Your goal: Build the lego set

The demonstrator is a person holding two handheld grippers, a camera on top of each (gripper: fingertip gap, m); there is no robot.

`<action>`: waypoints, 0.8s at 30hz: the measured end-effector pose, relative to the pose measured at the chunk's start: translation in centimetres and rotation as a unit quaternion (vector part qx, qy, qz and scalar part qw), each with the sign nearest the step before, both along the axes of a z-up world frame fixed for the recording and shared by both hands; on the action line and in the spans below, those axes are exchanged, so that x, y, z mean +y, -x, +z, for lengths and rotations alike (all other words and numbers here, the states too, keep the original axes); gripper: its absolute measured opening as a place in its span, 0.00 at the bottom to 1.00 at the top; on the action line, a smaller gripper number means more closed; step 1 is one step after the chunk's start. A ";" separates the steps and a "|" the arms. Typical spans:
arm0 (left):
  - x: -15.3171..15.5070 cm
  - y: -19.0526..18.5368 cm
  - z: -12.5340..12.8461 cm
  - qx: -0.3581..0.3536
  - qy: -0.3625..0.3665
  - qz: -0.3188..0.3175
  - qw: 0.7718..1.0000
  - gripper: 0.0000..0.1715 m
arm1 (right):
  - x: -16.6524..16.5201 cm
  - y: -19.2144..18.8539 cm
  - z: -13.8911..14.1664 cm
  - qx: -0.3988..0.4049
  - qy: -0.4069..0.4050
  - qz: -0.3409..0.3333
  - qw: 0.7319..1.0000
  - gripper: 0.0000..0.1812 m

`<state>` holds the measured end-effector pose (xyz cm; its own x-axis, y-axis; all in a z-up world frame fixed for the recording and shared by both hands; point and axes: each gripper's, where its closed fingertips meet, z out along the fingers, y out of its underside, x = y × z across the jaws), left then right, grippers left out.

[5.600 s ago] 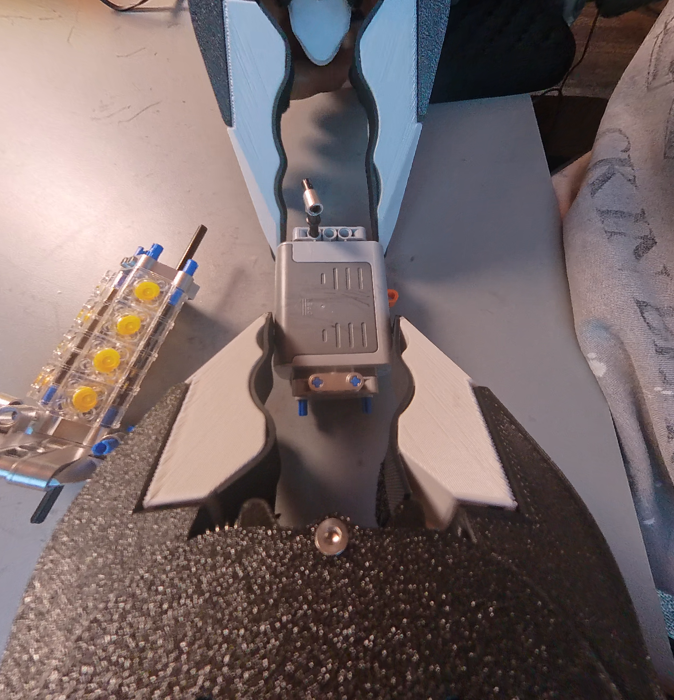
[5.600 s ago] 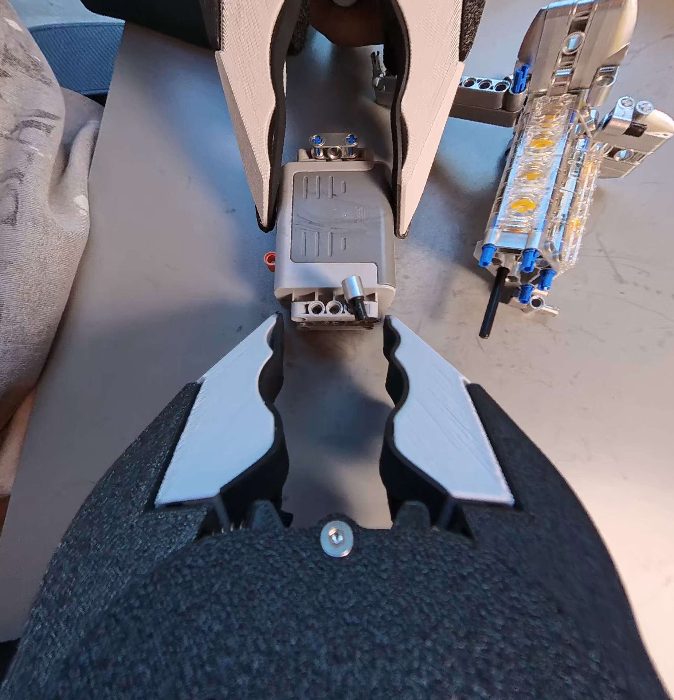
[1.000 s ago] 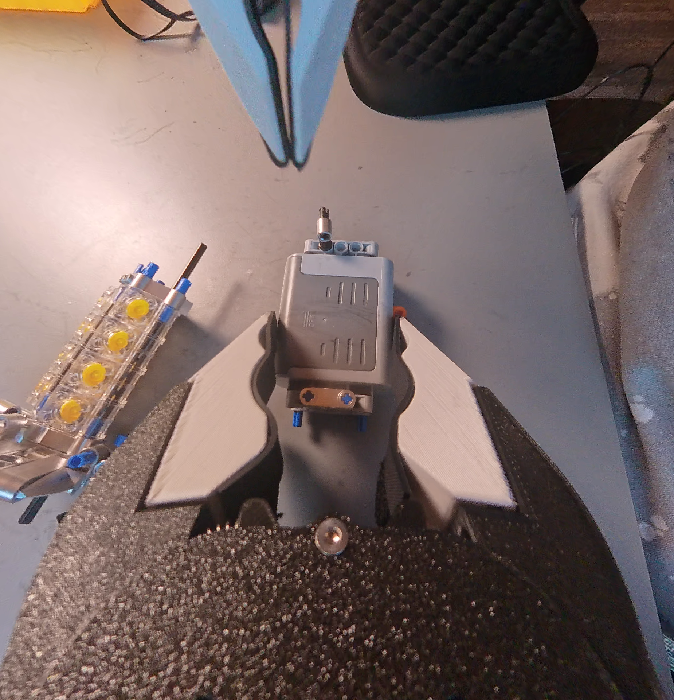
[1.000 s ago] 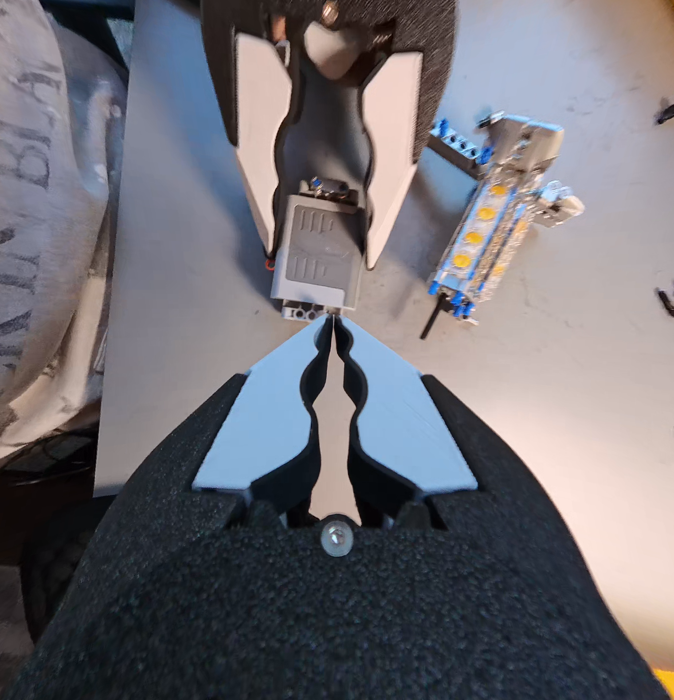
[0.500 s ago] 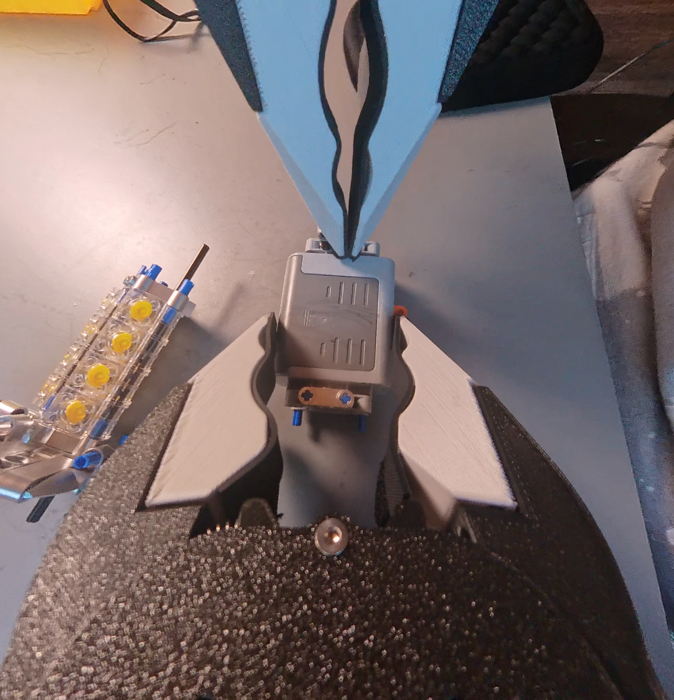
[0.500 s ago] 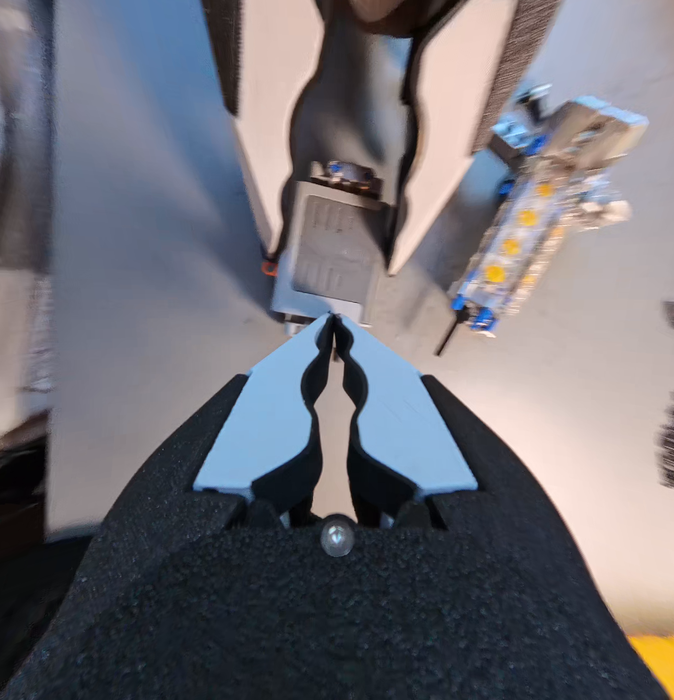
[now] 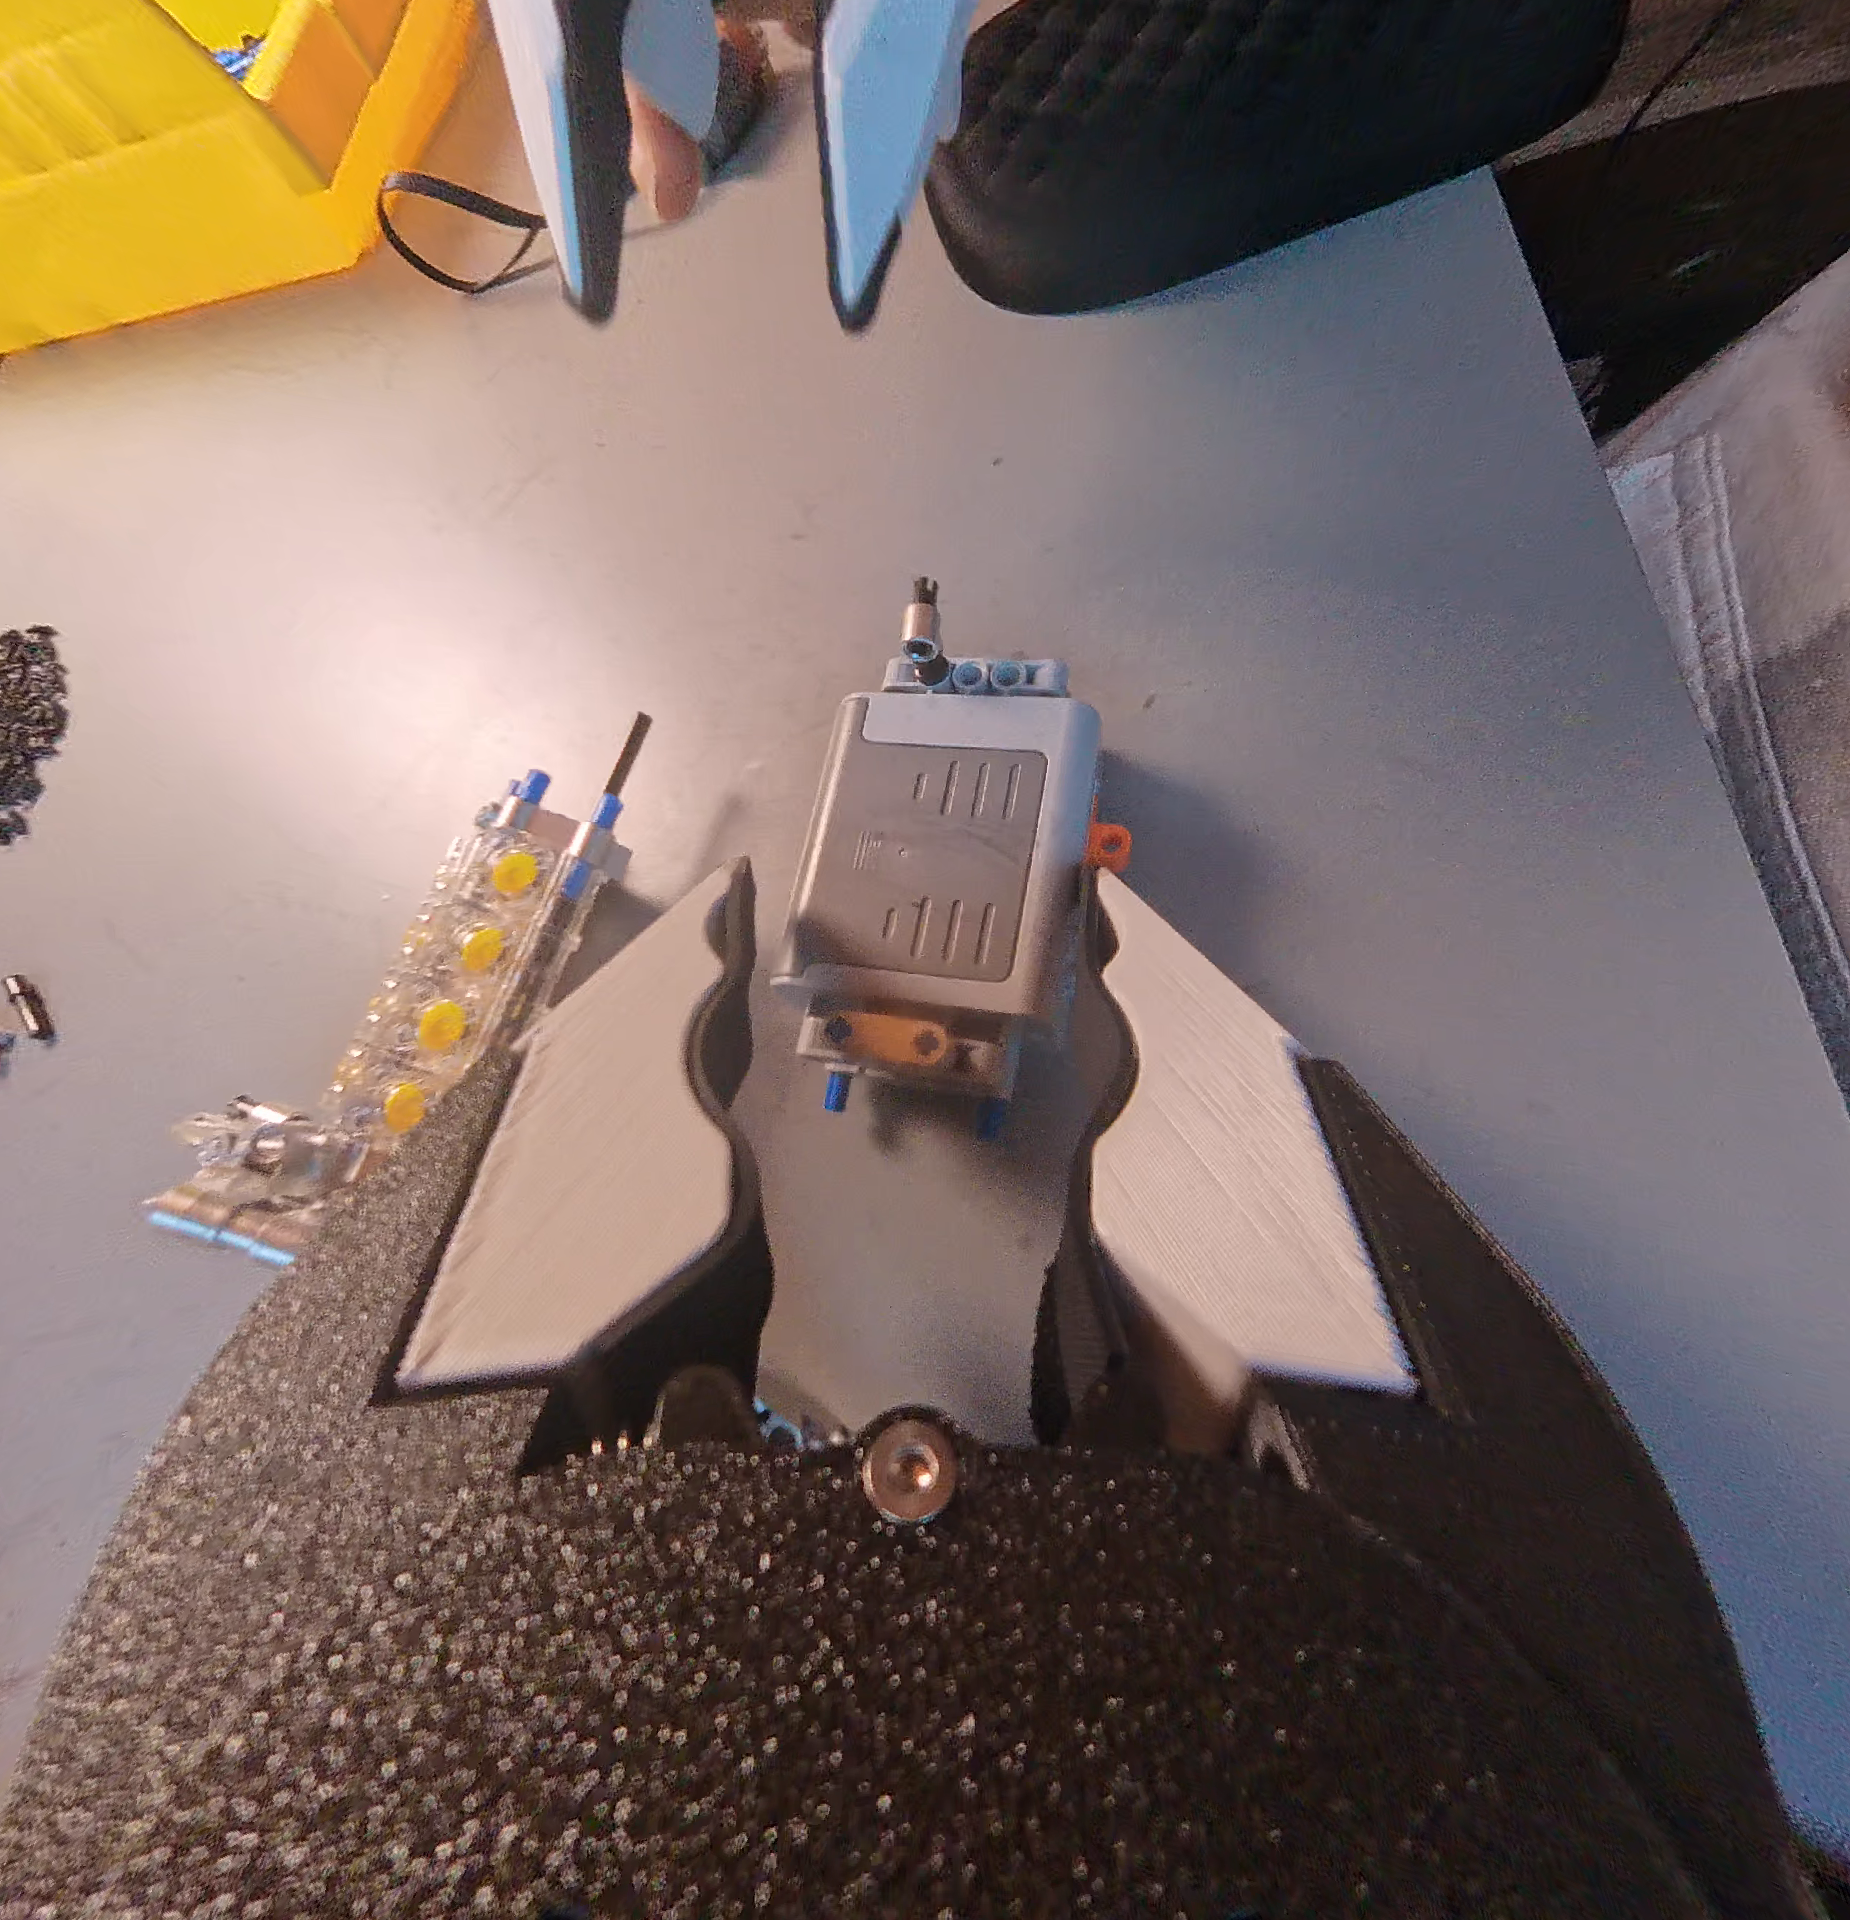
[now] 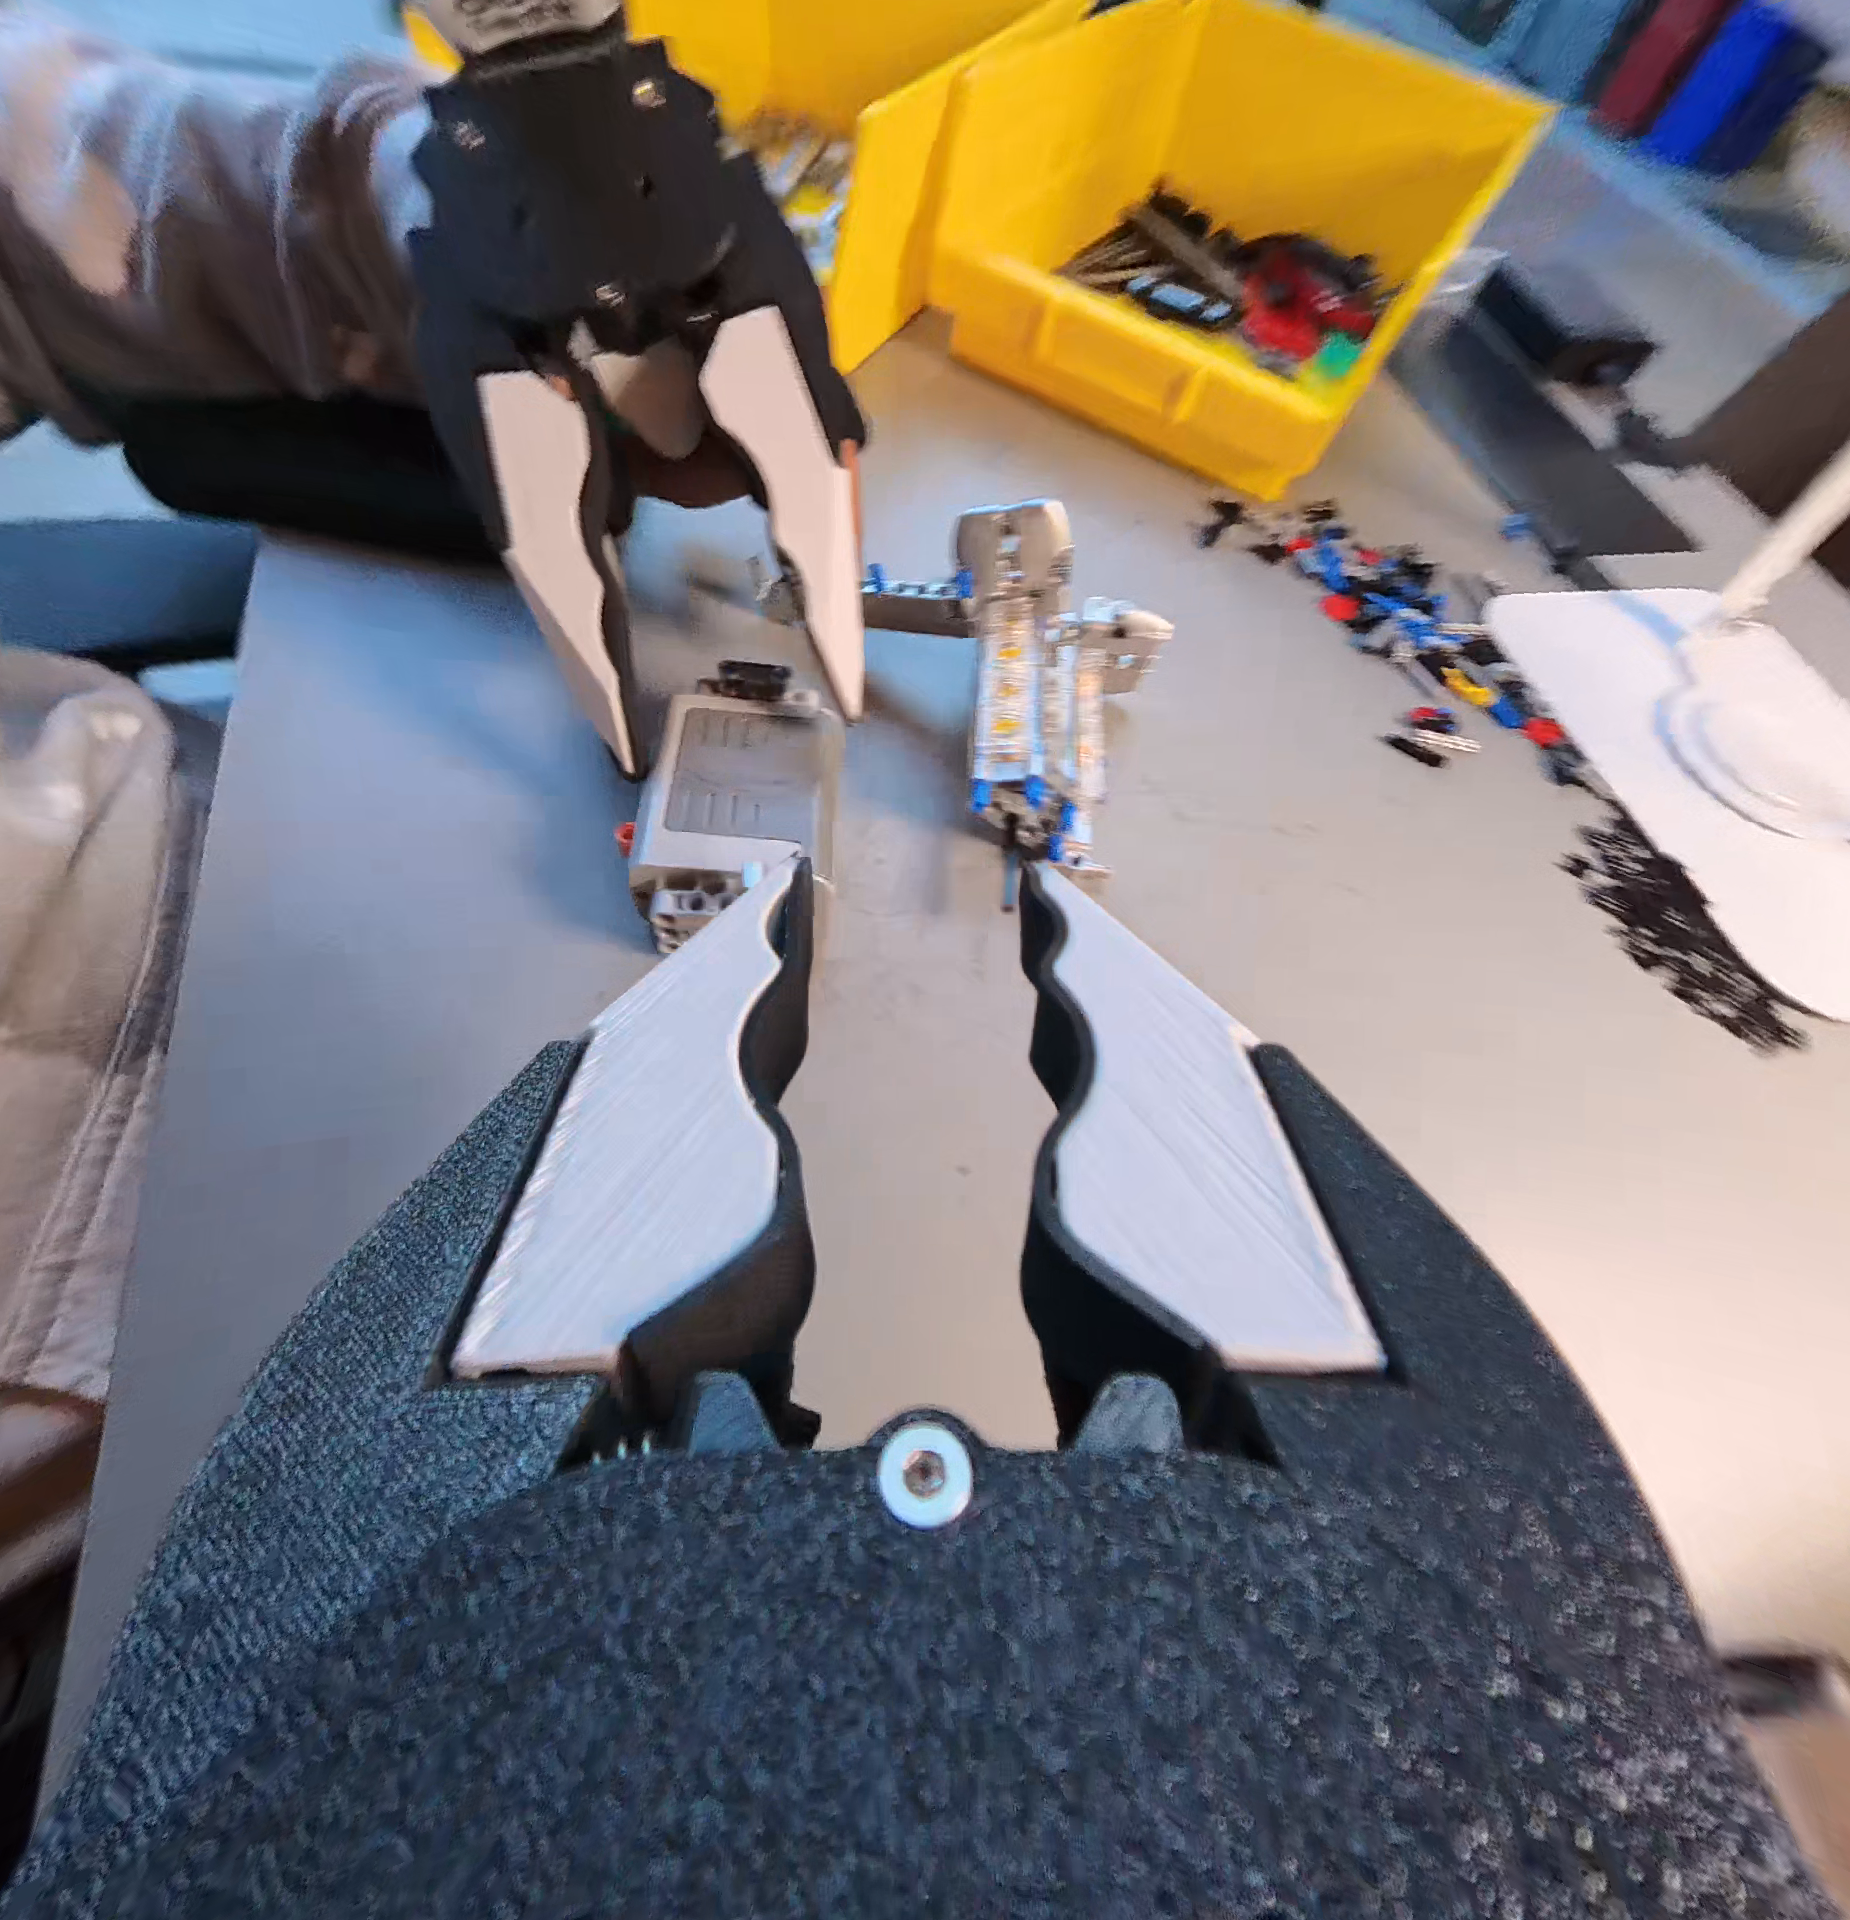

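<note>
Left wrist view, from left to right: a clear brick assembly with yellow studs [image 7: 453,987], then a grey battery box [image 7: 936,868] lying on the counter [image 7: 1316,623] between the wide-open jaws of the left gripper [image 7: 916,888], which hold nothing. The right gripper [image 8: 910,883] hangs above, jaws open and empty. A sideways nudge could likely snag the box's small orange tab [image 7: 1108,844]. Only the right wrist view shows the yellow bin [image 8: 1212,260] and scattered small parts [image 8: 1420,644].

yellow bin [image 8: 1191,343] contents blurred (loose black pieces [image 8: 1669,935] too), clear-brick assembly [image 7: 453,977] partly hidden
</note>
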<state>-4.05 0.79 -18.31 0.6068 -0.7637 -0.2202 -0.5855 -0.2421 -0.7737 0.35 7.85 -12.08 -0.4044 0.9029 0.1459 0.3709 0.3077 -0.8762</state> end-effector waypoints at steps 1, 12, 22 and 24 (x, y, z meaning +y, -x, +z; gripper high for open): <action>0.0 0.3 0.3 0.000 -0.006 0.004 1.000 0.33 | 1.0 -0.6 0.5 0.013 0.002 -0.023 1.000 0.22; 1.9 9.2 5.6 -0.042 -0.087 0.203 0.974 0.25 | 12.5 -10.6 4.7 0.136 0.019 -0.302 0.943 0.21; -1.6 14.9 5.4 -0.092 -0.023 0.318 0.943 0.25 | 10.2 -13.4 3.7 0.166 0.114 -0.310 0.929 0.19; -2.3 14.8 4.0 -0.081 0.005 0.323 0.943 0.25 | 9.5 -12.8 3.4 0.160 0.112 -0.299 0.934 0.19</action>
<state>-18.80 -1.50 -14.35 0.9711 -0.2254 -0.0784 -0.1872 -0.5157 -0.8361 13.16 17.35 -8.72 0.2145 0.9756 -0.0477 0.1247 -0.0758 -0.9893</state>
